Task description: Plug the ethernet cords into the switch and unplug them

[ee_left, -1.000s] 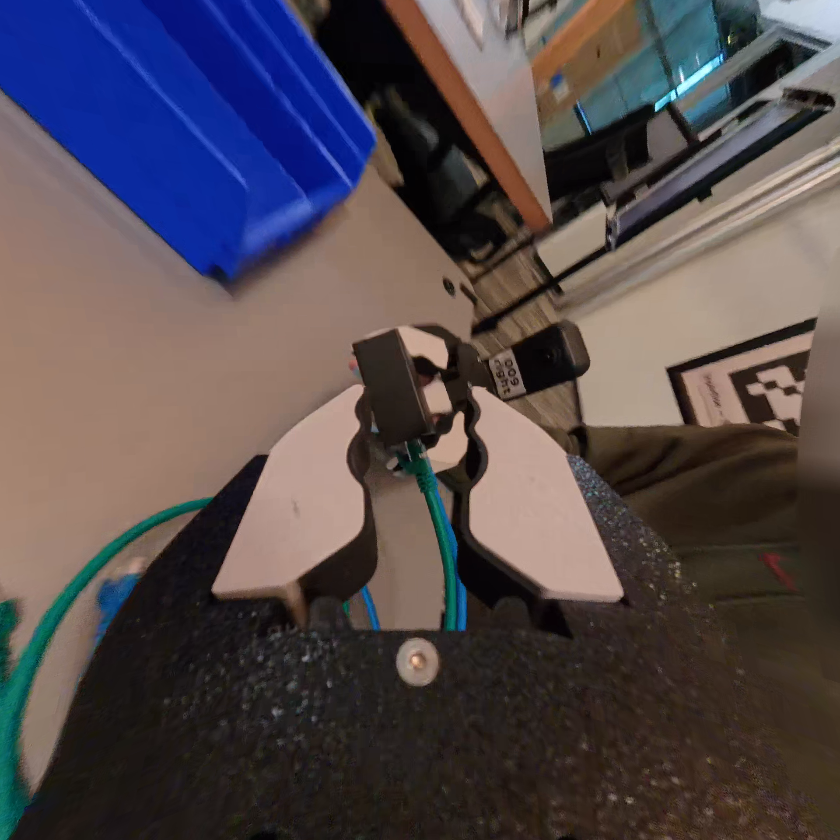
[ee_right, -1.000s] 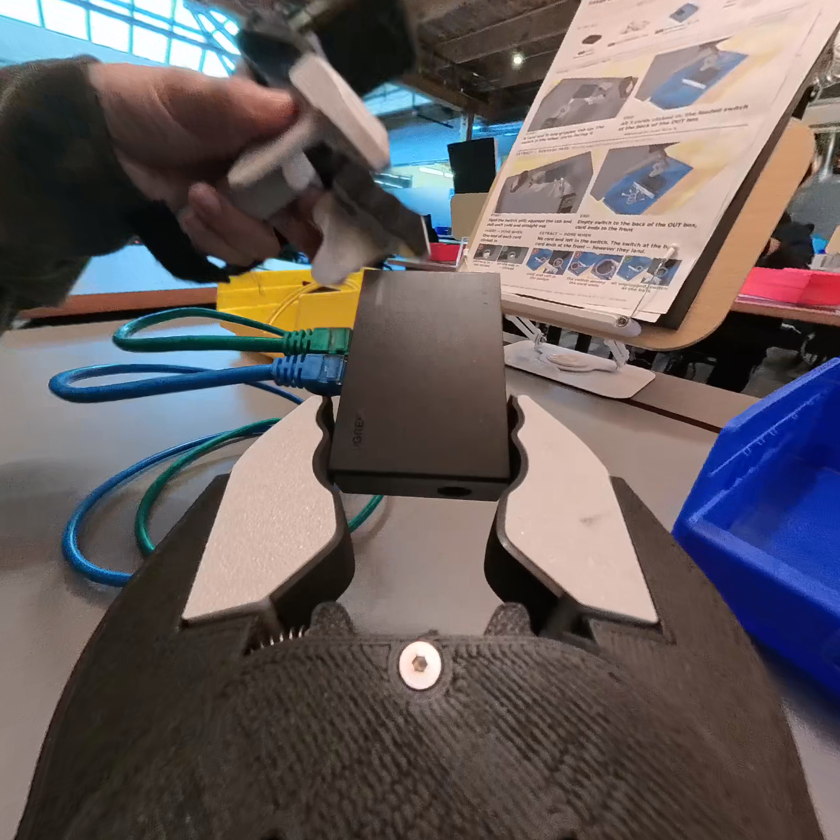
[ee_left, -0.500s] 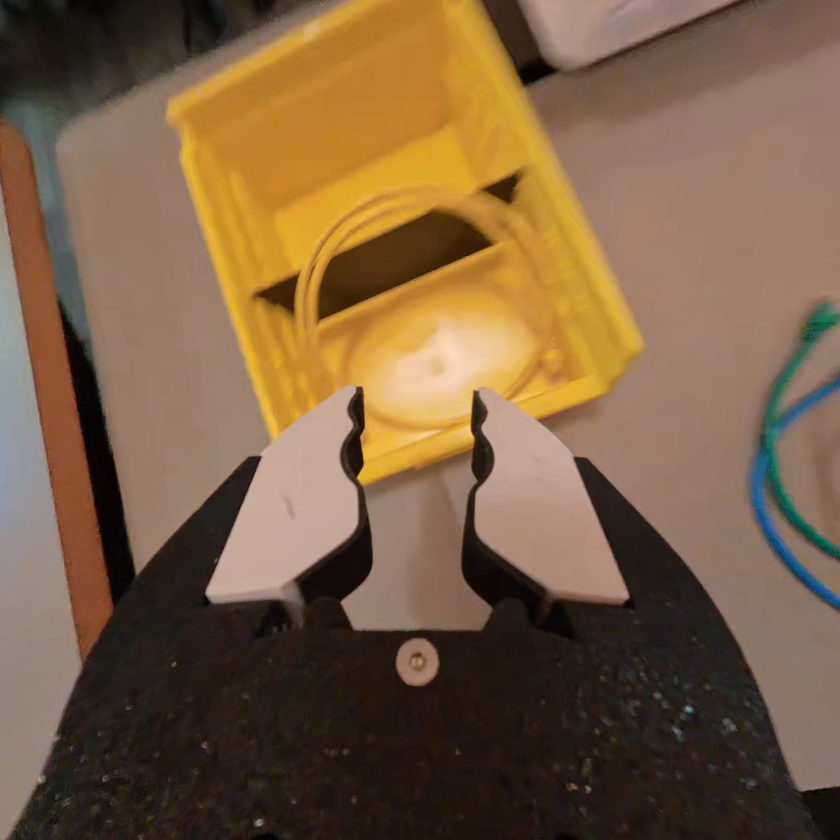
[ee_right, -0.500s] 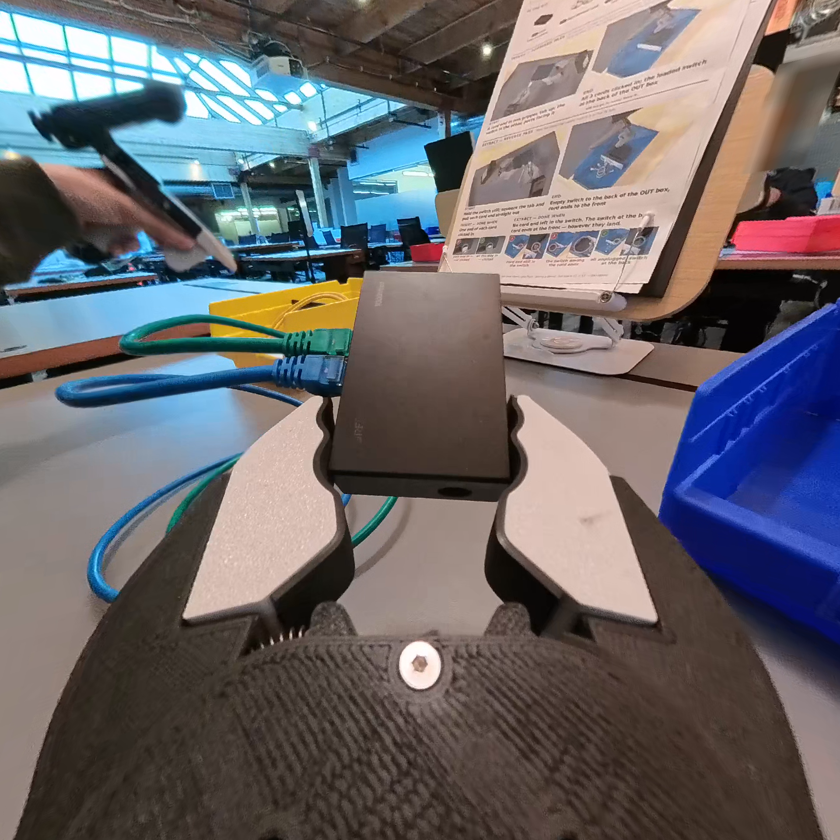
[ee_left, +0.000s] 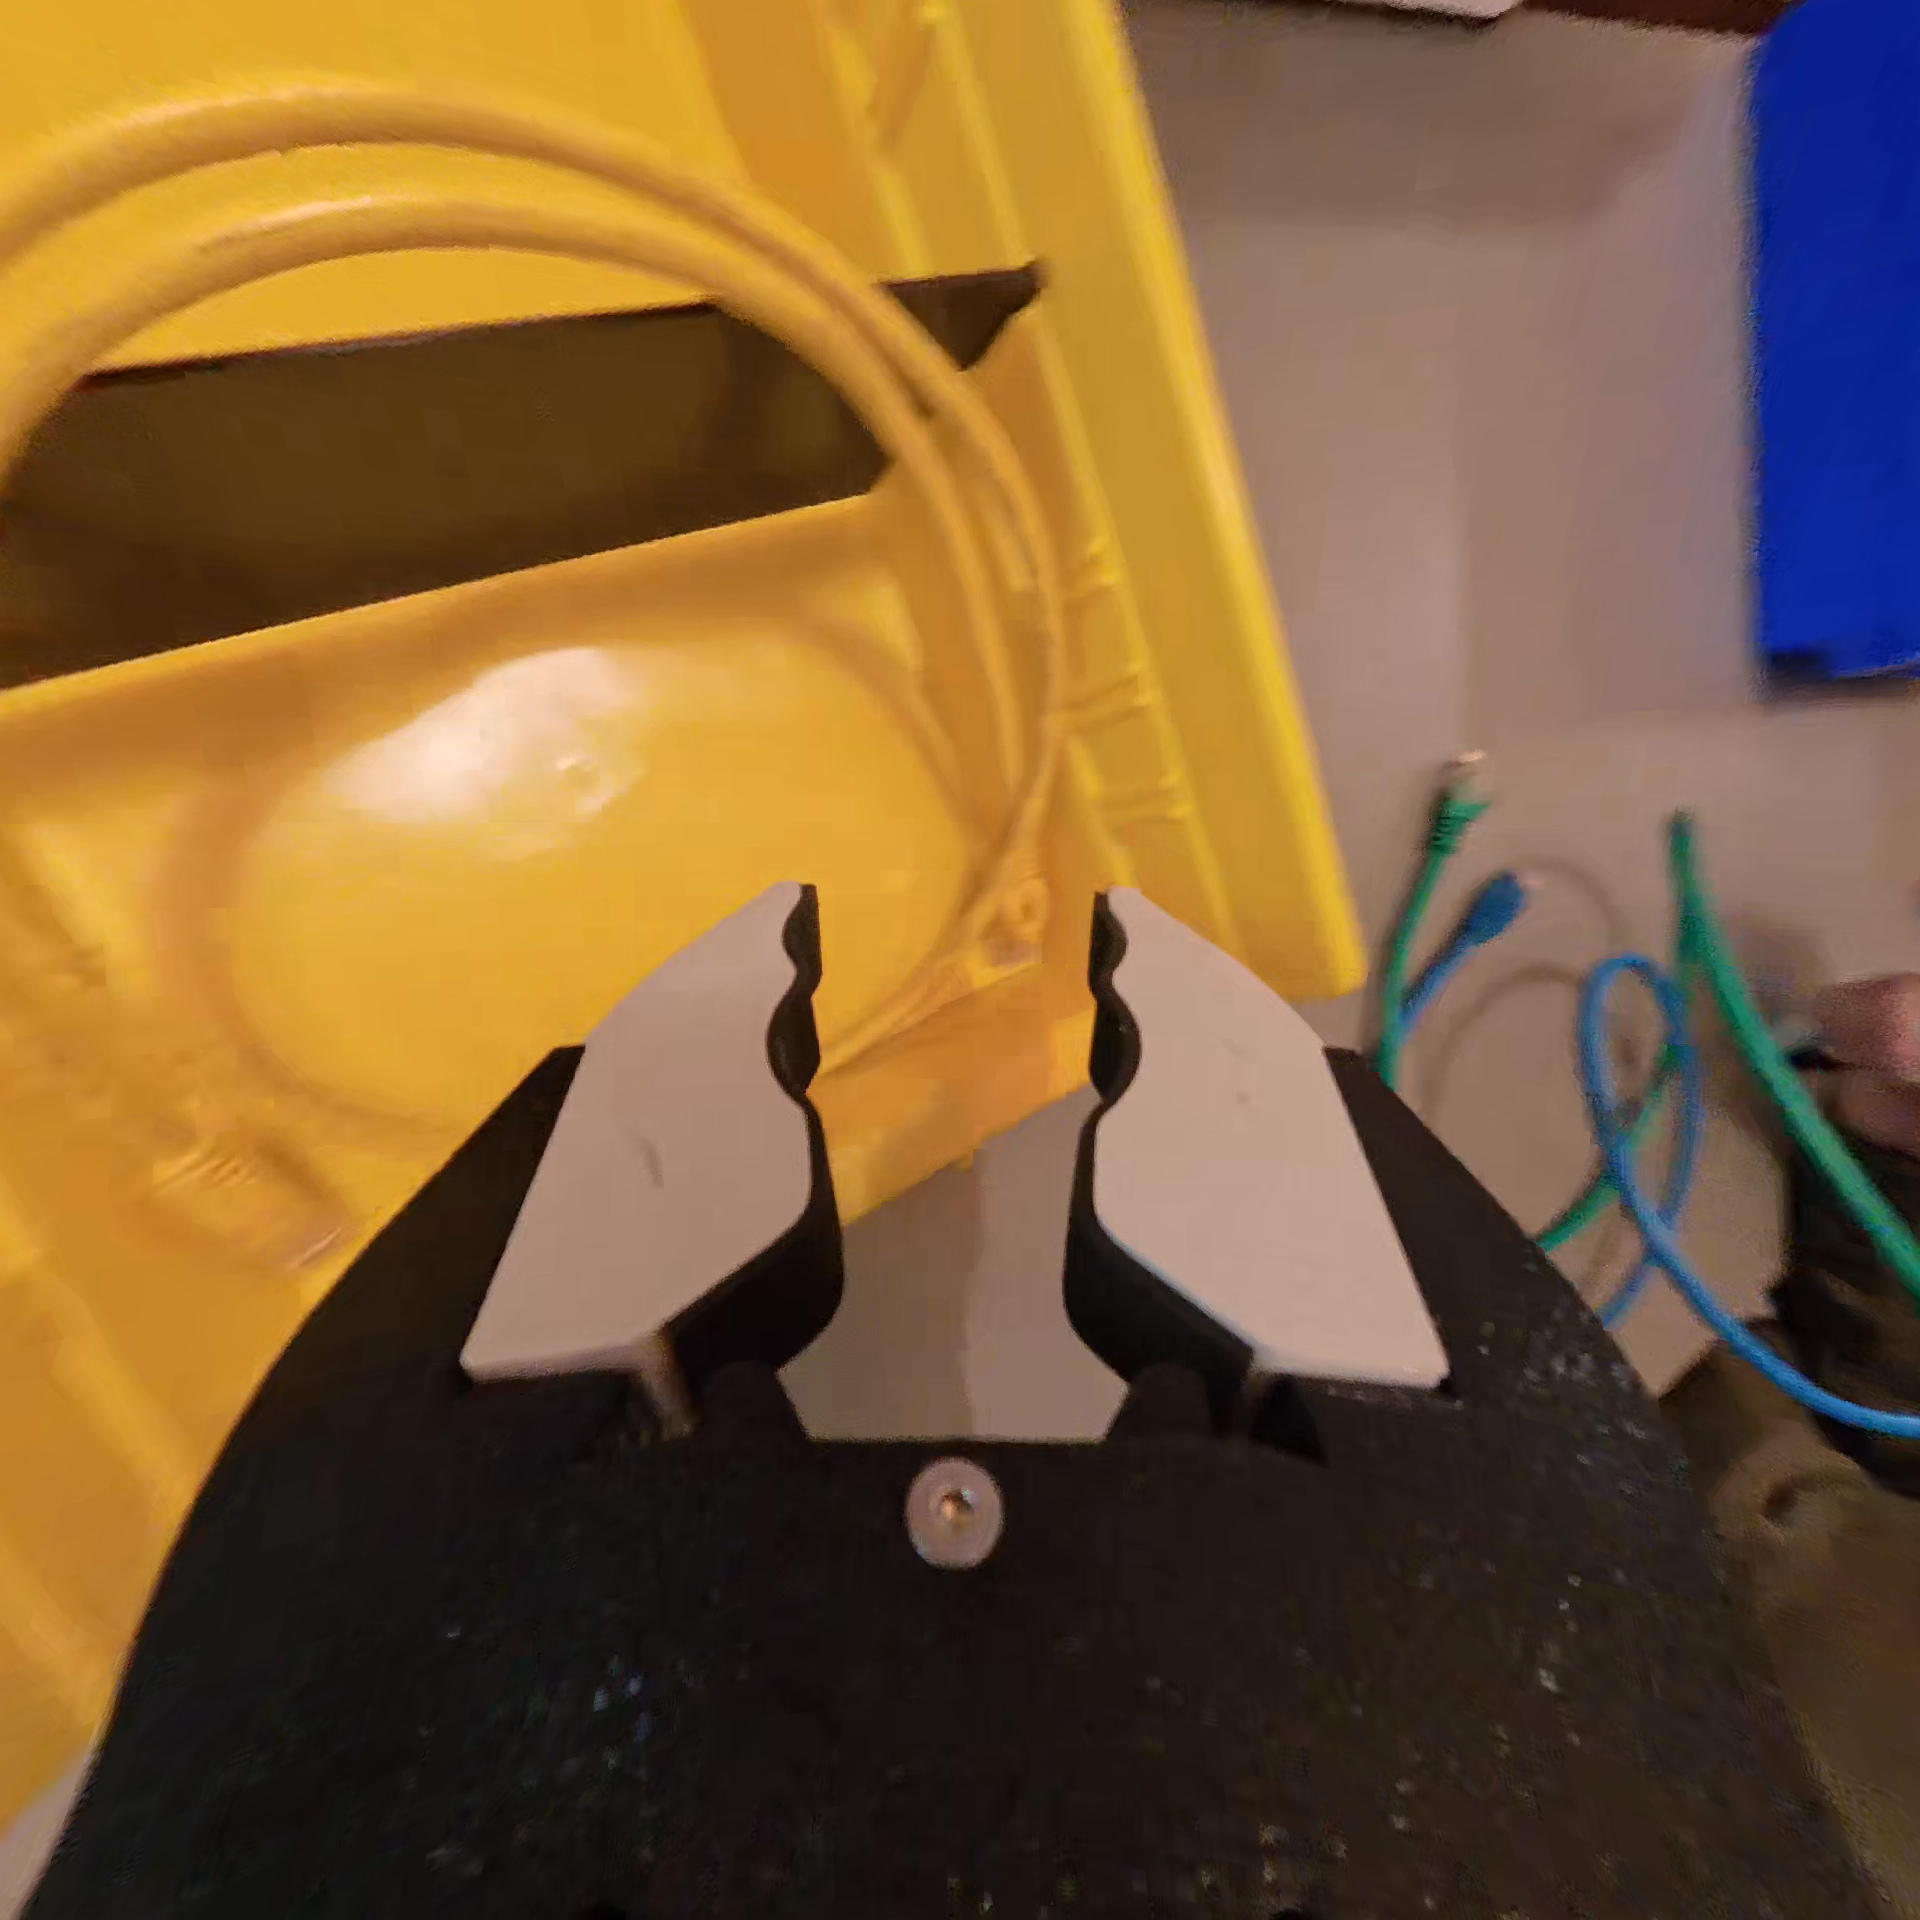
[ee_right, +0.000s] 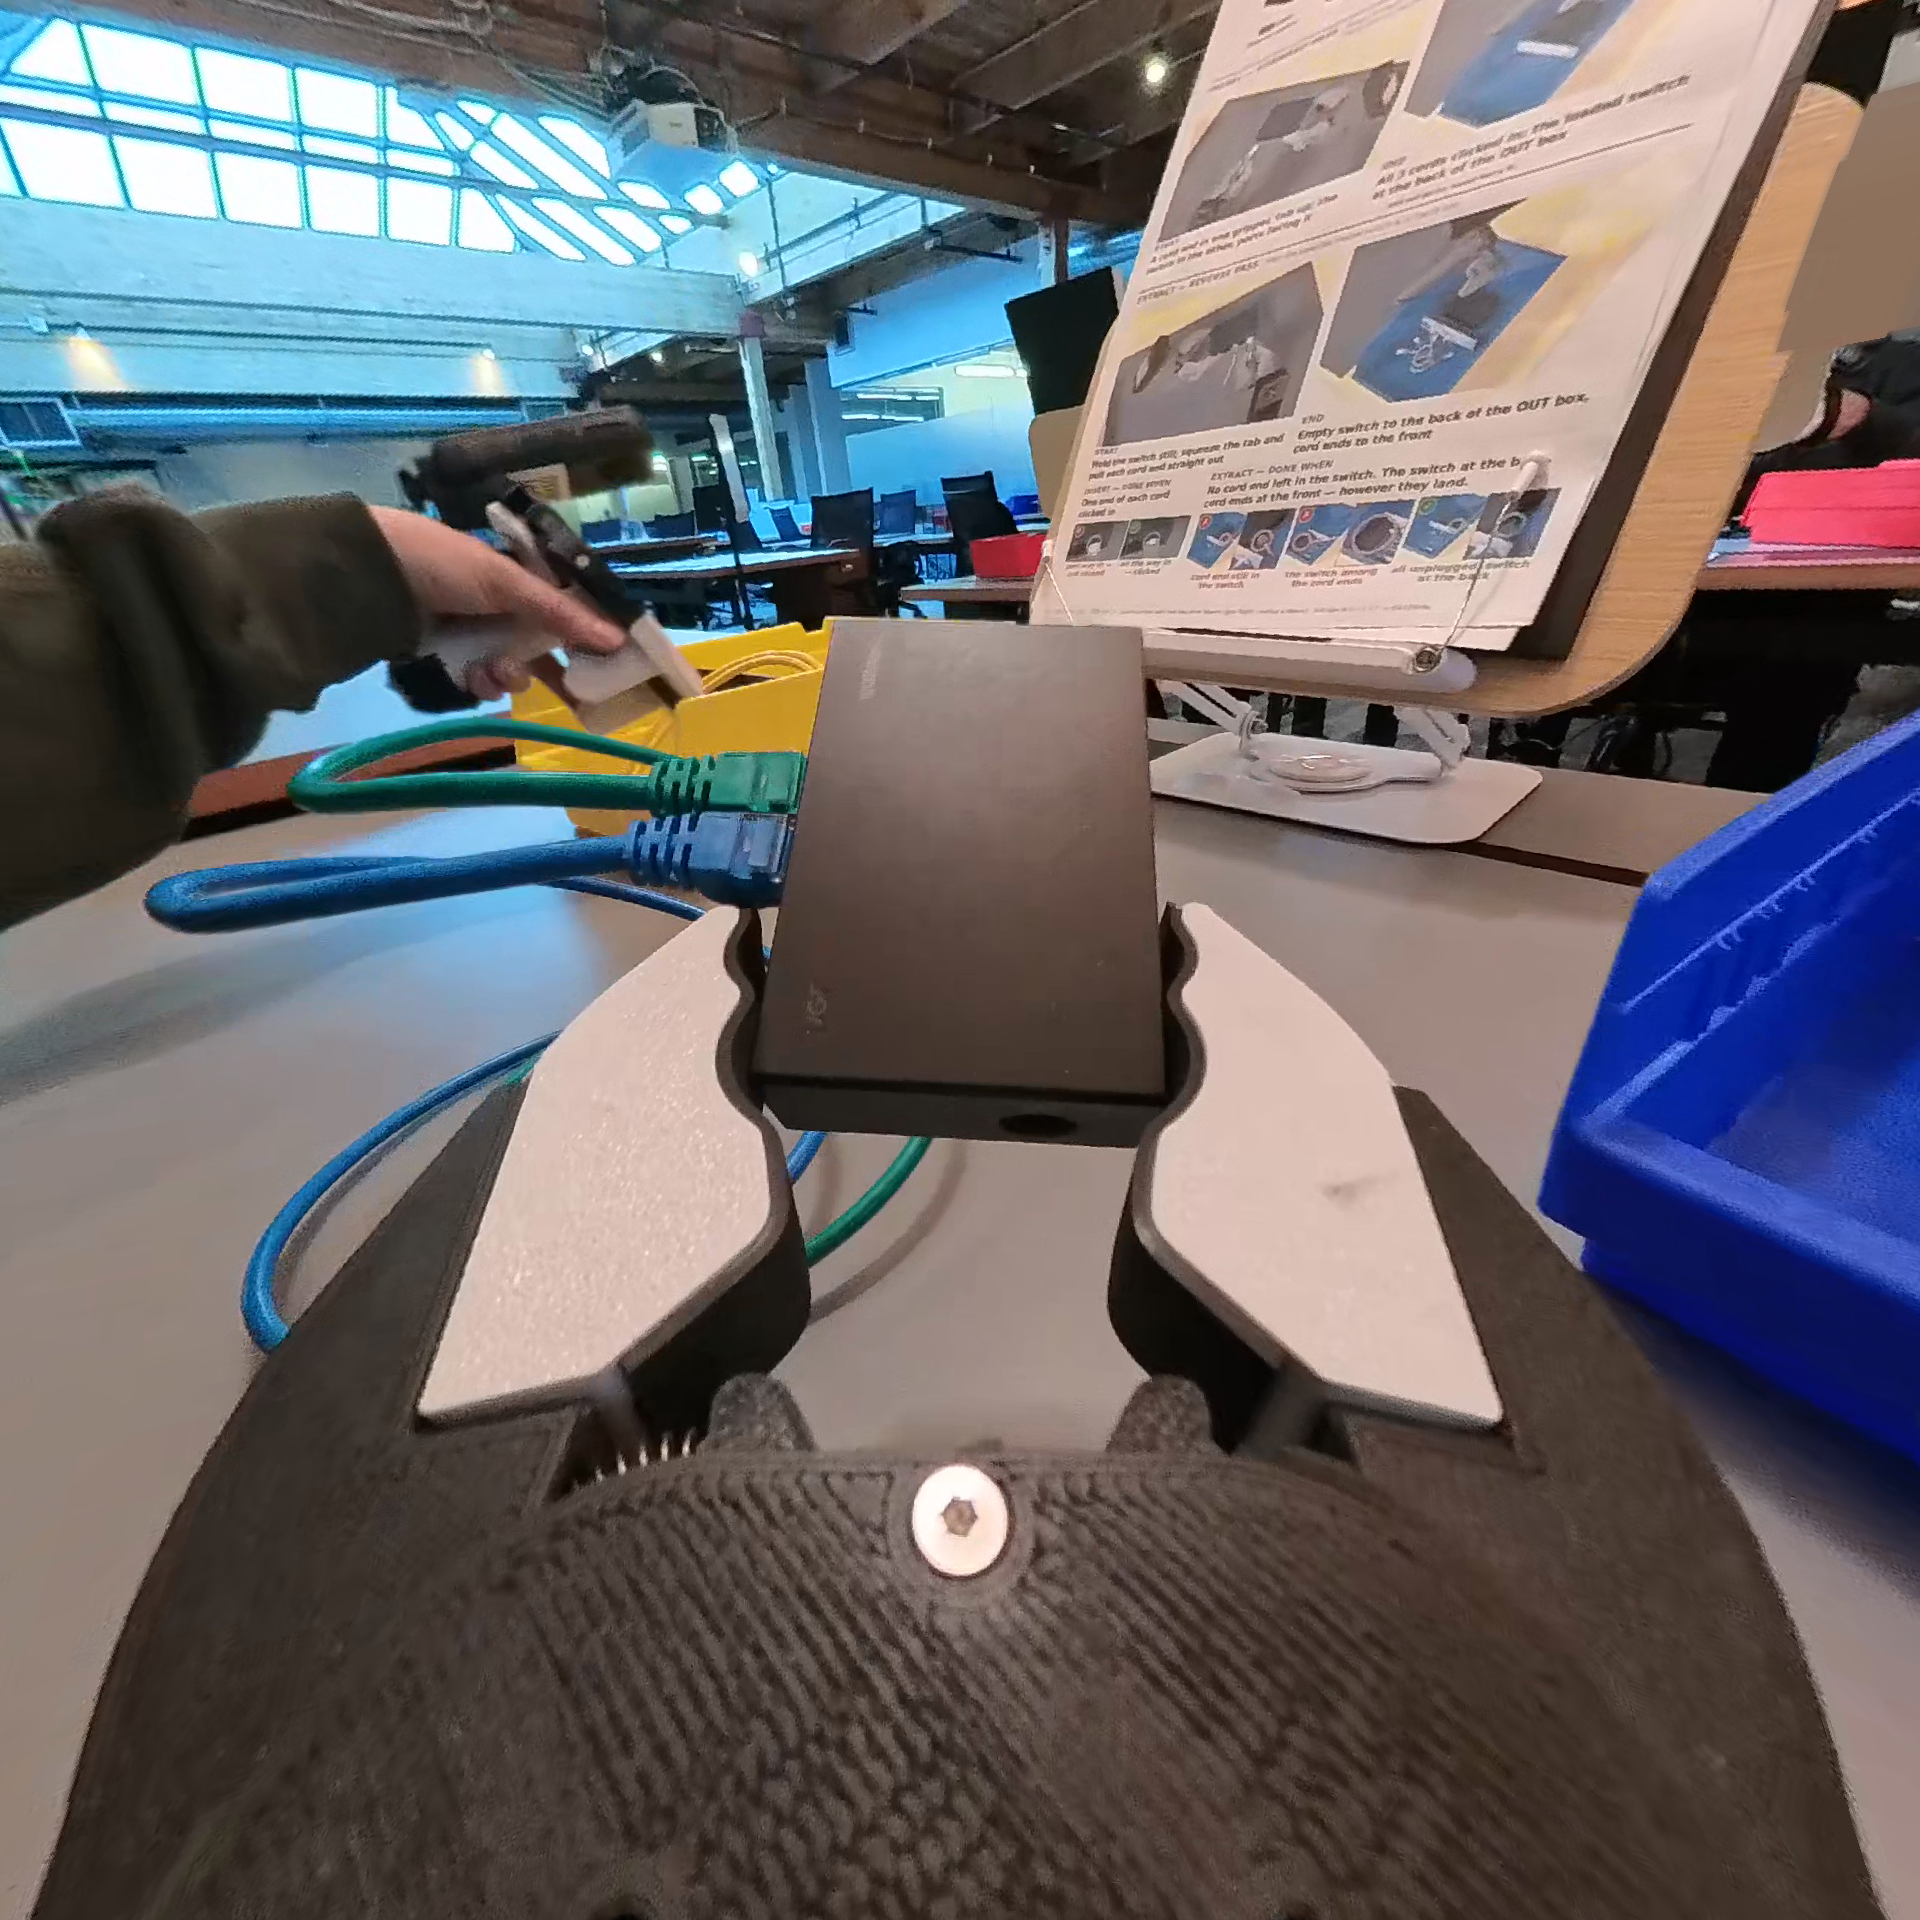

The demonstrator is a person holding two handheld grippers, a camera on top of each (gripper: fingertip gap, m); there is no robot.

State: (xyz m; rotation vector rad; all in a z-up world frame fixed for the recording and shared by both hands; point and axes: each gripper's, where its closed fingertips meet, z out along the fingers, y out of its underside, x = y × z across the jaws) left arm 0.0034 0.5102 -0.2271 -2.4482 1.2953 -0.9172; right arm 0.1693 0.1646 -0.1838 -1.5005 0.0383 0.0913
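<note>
My right gripper [ee_right: 961, 925] is shut on the black switch [ee_right: 966, 862] and holds it above the grey table. A green cord [ee_right: 499, 774] and a blue cord [ee_right: 416, 883] are plugged into the switch's left side. My left gripper [ee_left: 951, 914] is open and empty, over the front of the yellow bin [ee_left: 468, 852], where a coiled yellow cord [ee_left: 914, 436] lies. It also shows far off in the right wrist view [ee_right: 634, 675], at the yellow bin [ee_right: 748, 707]. The free ends of the green cord [ee_left: 1449, 821] and blue cord [ee_left: 1491, 914] lie on the table right of the bin.
A blue bin [ee_right: 1766, 1091] stands on the right, also seen in the left wrist view [ee_left: 1839, 343]. An instruction sheet on a wooden stand [ee_right: 1403, 343] stands behind the switch. A person's sleeve [ee_right: 156, 675] reaches in from the left.
My left gripper has left the switch, swung to the yellow bin and moved down close over its coiled yellow cord. My right gripper has kept hold of the switch with both cords plugged in.
</note>
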